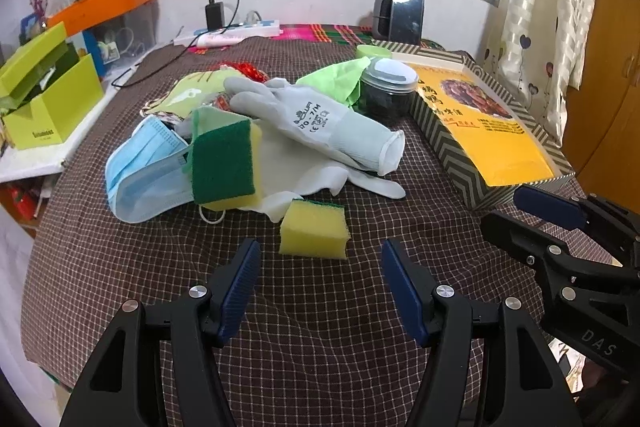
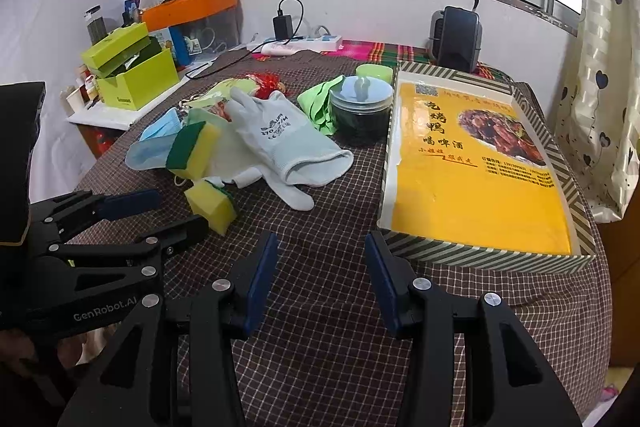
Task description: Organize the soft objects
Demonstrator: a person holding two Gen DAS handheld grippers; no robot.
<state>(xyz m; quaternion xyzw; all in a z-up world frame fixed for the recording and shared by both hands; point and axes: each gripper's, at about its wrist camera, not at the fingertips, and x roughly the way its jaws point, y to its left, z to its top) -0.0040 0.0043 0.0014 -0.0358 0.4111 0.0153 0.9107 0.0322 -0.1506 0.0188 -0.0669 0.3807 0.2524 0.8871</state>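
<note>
A pile of soft things lies on the checked cloth: a small yellow sponge (image 1: 313, 230) (image 2: 210, 203) nearest me, a larger green-topped sponge (image 1: 224, 165) (image 2: 192, 149), a blue face mask (image 1: 140, 167) (image 2: 154, 143), grey gloves (image 1: 320, 119) (image 2: 280, 139) and a green cloth (image 1: 336, 79) (image 2: 320, 103). My left gripper (image 1: 320, 285) (image 2: 160, 215) is open and empty, just short of the small sponge. My right gripper (image 2: 320, 281) (image 1: 532, 215) is open and empty, over the cloth beside the box.
An open shallow striped box with a yellow printed bottom (image 2: 480, 195) (image 1: 500, 143) lies to the right. A dark lidded jar (image 2: 360, 111) (image 1: 386, 89) stands behind the pile. Green boxes (image 1: 44, 95) sit at left, a power strip (image 1: 240, 31) at the back.
</note>
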